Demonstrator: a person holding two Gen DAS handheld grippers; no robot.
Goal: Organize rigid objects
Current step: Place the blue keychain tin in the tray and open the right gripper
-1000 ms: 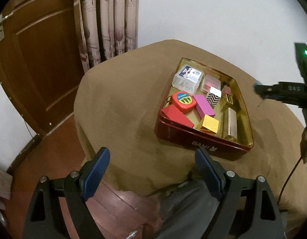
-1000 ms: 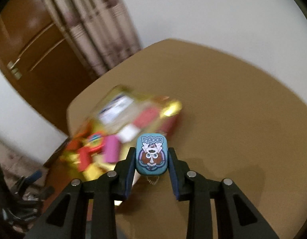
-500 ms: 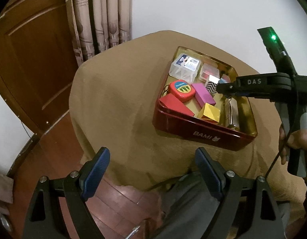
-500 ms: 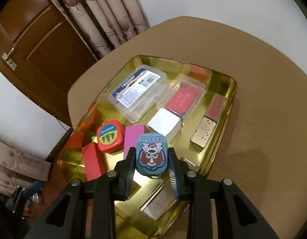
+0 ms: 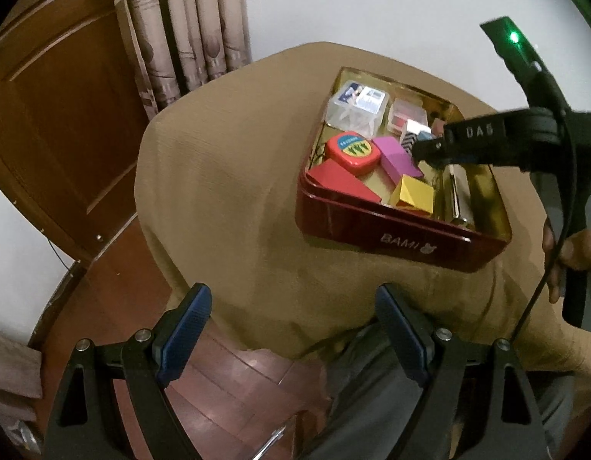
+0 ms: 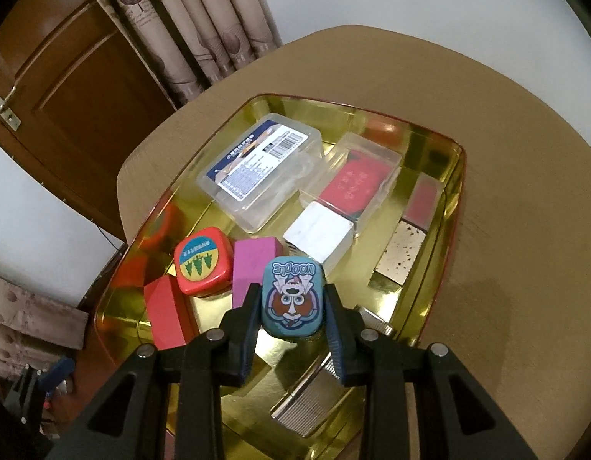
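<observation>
A: Held where?
B: Clamped between right gripper (image 6: 293,308) fingers: small teal tin (image 6: 292,299), hovering low over gold tray (image 6: 454,191). Just ahead of the fingers, a white block (image 6: 319,234); ahead-left, pink block (image 6: 253,266) and red tin (image 6: 203,264).

A: Left side?
B: Left gripper (image 5: 291,329) fingers spread wide, empty, well short of the tray, off the tabletop (image 5: 226,176) edge.

A: Best placement?
B: Probably lower straight onto bare gold beneath, flat, then release gently without nudging neighbours.
</observation>
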